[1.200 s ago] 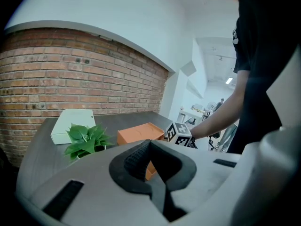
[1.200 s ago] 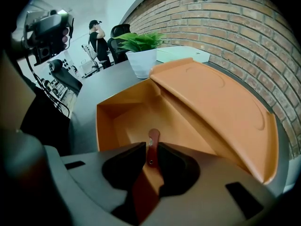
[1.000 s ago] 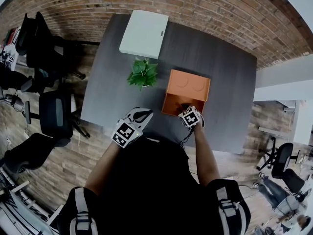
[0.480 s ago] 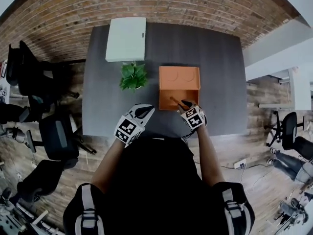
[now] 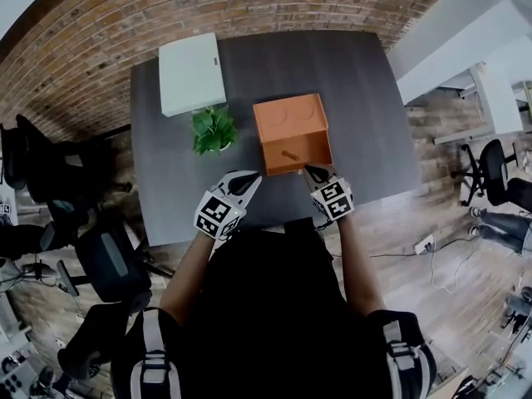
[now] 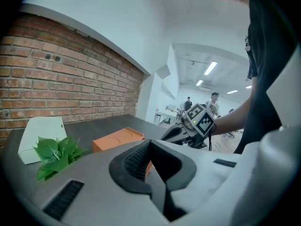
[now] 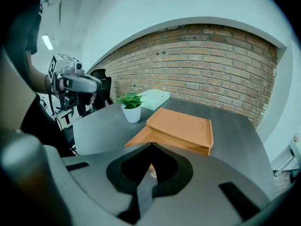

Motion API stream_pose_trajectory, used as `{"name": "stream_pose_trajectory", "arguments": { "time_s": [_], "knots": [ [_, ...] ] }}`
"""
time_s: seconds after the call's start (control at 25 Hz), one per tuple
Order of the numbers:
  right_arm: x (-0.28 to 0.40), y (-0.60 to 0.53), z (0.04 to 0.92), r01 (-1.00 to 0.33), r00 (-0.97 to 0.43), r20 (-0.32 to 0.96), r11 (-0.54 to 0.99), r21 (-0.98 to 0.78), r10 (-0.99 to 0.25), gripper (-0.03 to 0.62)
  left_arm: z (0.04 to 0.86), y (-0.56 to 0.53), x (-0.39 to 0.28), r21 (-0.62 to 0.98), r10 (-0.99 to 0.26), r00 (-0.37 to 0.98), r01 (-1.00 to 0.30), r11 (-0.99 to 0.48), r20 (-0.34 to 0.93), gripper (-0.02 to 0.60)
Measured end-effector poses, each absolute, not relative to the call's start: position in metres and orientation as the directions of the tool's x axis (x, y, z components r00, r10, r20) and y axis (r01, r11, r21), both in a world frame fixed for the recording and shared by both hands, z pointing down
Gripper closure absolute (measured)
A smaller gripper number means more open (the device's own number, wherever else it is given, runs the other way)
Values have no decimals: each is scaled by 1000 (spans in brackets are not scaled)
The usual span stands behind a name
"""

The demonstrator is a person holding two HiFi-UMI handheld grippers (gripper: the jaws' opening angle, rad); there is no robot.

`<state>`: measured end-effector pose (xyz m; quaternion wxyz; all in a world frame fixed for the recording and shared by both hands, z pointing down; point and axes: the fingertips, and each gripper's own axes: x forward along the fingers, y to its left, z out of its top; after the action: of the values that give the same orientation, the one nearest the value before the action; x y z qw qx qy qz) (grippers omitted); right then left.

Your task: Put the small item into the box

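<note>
right claw (image 7: 151, 145) is closed tip to tip, its jaws having just been closing, with nothing caught between them. it is held out on a straight forearm and tilted downward, tips just at the near edge of the orange box (image 5: 291, 127). left claw (image 6: 149, 142) is likewise closed and empty, held over the near edge of the counter (image 5: 370, 123), left of the box, angled shallowly downward and inward.

small item (image 5: 289, 155), a short brown stick-like piece, lies inside the box's open near compartment, clear of both claws. potted plant (image 5: 212, 130) stands just left of the box. white box (image 5: 191, 73) lies beyond the plant at the counter's far left corner, by the brick wall (image 5: 274, 2).

against the earlier frame: right claw then reached over the box's front opening; it has since drawn back and risen, leaving the item uncovered in the box. left claw has hardly shifted.
</note>
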<state>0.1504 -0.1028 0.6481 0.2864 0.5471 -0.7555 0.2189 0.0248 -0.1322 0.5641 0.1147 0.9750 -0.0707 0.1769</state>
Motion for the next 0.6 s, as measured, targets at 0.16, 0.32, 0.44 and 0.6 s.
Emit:
{"name": "stream_pose_trajectory", "arguments": {
  "time_s": [0.16,0.32,0.44,0.6],
  "knots": [
    [142,-90,630,-965,-210,634,264,-10,-745,569,564,-124,24,196,-52,933,-129,-972,356,558],
    [134,-80,612,-977,-175,589,212,-6,-789,569,563,-115,23,190,-3,937,-73,-979,349,558],
    [128,-72,605,-983,-145,573,185,12,-807,569,564,-107,20,192,37,938,-32,-981,344,558],
    [120,-62,603,-988,-114,561,153,22,-820,569,567,-101,13,192,65,936,-3,-981,345,558]
  ]
}}
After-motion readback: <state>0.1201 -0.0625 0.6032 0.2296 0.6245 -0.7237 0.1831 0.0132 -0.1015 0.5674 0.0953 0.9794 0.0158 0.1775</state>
